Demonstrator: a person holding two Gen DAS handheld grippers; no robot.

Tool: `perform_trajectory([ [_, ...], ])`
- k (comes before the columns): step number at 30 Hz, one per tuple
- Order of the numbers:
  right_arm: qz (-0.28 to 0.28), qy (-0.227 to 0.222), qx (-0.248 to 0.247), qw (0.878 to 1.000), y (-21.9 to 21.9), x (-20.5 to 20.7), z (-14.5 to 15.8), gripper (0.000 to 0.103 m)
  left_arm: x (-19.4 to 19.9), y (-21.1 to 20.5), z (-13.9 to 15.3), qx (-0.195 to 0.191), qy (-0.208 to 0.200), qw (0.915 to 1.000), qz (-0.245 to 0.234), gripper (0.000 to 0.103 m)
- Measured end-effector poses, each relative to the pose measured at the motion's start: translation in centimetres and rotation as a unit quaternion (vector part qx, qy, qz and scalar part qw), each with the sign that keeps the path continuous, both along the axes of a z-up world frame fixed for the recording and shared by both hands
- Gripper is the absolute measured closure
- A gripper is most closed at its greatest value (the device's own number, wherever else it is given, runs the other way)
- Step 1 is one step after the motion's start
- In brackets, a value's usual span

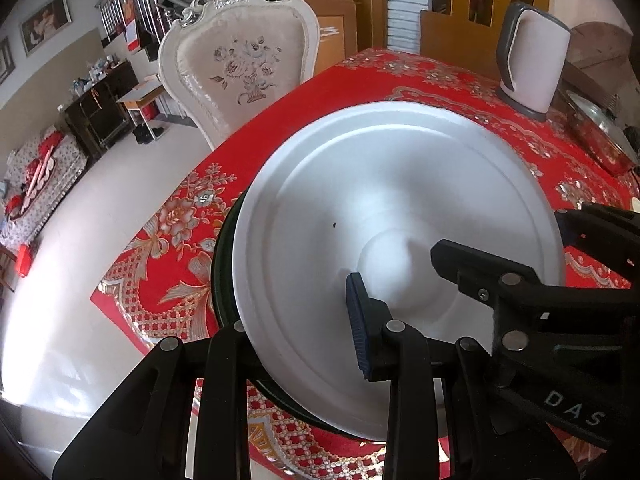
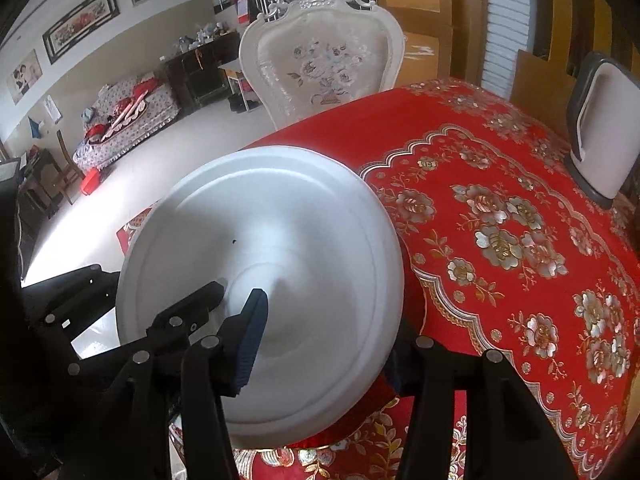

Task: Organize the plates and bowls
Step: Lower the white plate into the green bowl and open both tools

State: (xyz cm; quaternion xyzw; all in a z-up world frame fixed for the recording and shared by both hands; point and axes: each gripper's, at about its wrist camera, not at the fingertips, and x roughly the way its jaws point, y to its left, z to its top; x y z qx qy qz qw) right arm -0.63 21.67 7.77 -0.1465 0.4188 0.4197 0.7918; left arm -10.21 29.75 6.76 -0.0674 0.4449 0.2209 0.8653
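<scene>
A large white plate (image 1: 384, 216) fills the left wrist view and lies over a dark-rimmed dish (image 1: 224, 264) on the red tablecloth (image 1: 460, 92). My left gripper (image 1: 296, 328) straddles the plate's near rim, one blue-padded finger (image 1: 360, 328) above the plate face, the other below the rim. In the right wrist view the same plate (image 2: 280, 240) sits between my right gripper's (image 2: 320, 344) fingers, one blue pad (image 2: 250, 340) on top. The other gripper's black finger (image 2: 188, 312) reaches in beside it. Whether the plate is clamped or resting is unclear.
A white and grey electric kettle (image 1: 532, 52) stands at the table's far right, also in the right wrist view (image 2: 604, 128). A white floral chair (image 1: 240, 64) stands at the far edge. A metal lid (image 1: 600, 120) lies at the right.
</scene>
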Motion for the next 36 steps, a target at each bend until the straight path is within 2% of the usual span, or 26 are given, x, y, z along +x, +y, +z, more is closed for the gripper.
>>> perform_trajectory([
  [4, -0.007, -0.014, 0.005, 1.0, -0.5, -0.1, 0.7, 0.042, -0.5, 0.3, 0.2, -0.001, -0.001, 1.0, 0.0, 0.074],
  [9, -0.016, -0.012, 0.012, 1.0, -1.1, 0.4, 0.9, 0.042, -0.6, 0.3, 0.4, -0.001, -0.001, 1.0, 0.001, 0.075],
  [12, -0.019, -0.012, 0.017, 1.0, -1.5, 0.4, 1.1, 0.042, -1.0, 0.2, 1.2, 0.004, -0.025, 0.9997, 0.006, 0.074],
  [21, -0.02, -0.014, 0.013, 1.0, -2.0, -0.1, 0.7, 0.042, -1.1, -0.3, 2.0, 0.045, -0.041, 0.998, 0.019, 0.074],
  [29, -0.019, -0.029, -0.031, 0.999, -1.5, -0.3, -0.6, 0.042, -1.1, -0.7, 3.2, 0.088, -0.048, 0.995, 0.009, 0.074],
  [31, -0.022, -0.034, -0.043, 0.998, -1.4, -0.2, -1.0, 0.042, -0.9, -0.6, 3.4, 0.094, -0.037, 0.9949, 0.0, 0.069],
  [33, -0.024, -0.047, -0.062, 0.997, -1.2, -0.2, -1.3, 0.042, -0.9, -0.1, 3.6, 0.074, -0.034, 0.9966, -0.014, 0.056],
  [34, -0.025, -0.048, -0.066, 0.996, -1.1, -0.2, -1.5, 0.042, -0.8, 0.3, 3.7, 0.056, -0.034, 0.9976, -0.021, 0.056],
  [36, -0.023, -0.035, -0.061, 0.997, -1.3, 0.0, -1.7, 0.042, -0.9, 0.5, 4.0, 0.053, -0.034, 0.9979, -0.017, 0.056],
])
